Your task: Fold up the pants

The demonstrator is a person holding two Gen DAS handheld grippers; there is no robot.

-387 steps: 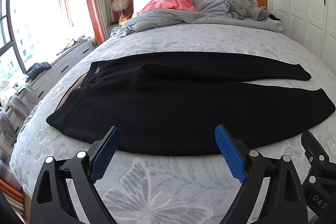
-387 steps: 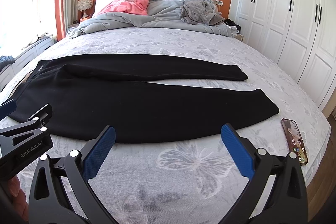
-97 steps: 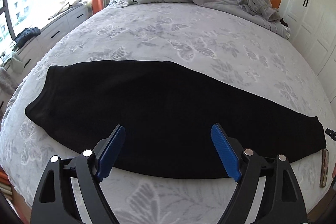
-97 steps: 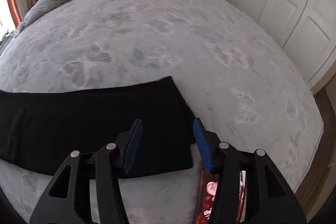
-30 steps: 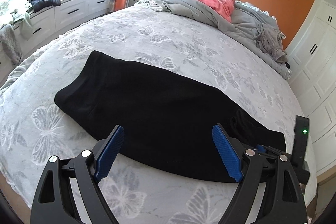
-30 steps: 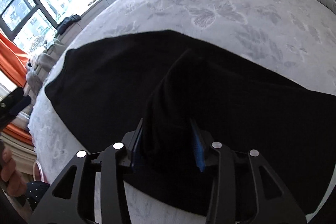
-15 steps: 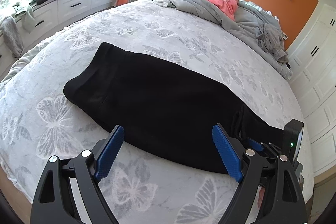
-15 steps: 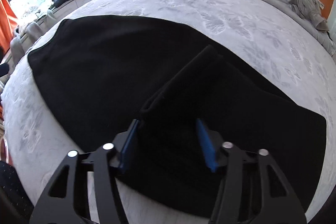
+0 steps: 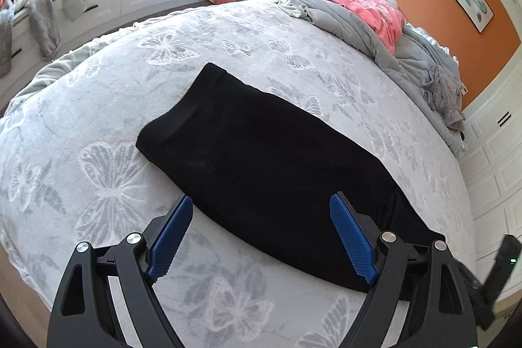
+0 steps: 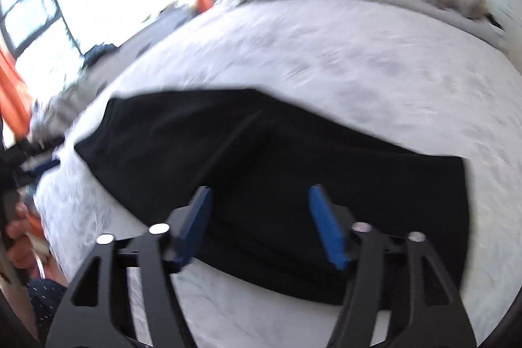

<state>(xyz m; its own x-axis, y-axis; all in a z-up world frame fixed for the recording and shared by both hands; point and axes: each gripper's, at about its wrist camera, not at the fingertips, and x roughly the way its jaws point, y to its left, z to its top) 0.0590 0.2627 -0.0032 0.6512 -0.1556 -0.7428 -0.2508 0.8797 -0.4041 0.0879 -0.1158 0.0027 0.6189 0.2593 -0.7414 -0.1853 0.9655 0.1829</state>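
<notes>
the big bed [image 9: 98, 126] holds the black pants [image 9: 261, 145], lying flat and folded into a short, thick shape. the right gripper [image 10: 261, 217] has just been opening; its fingers are apart with nothing pinched. the left gripper [image 9: 261, 230] fingers are wide apart, empty. next, grab one end and fold again. no boxes or baskets show.

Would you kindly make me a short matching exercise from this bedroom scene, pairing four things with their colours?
Things:
1. pants
2. pillow
3. bedspread
4. gripper pads

Colours:
A. blue
B. pale grey with butterfly pattern
C. black
D. pink

Pairs: 1-C, 2-D, 3-B, 4-A
</notes>
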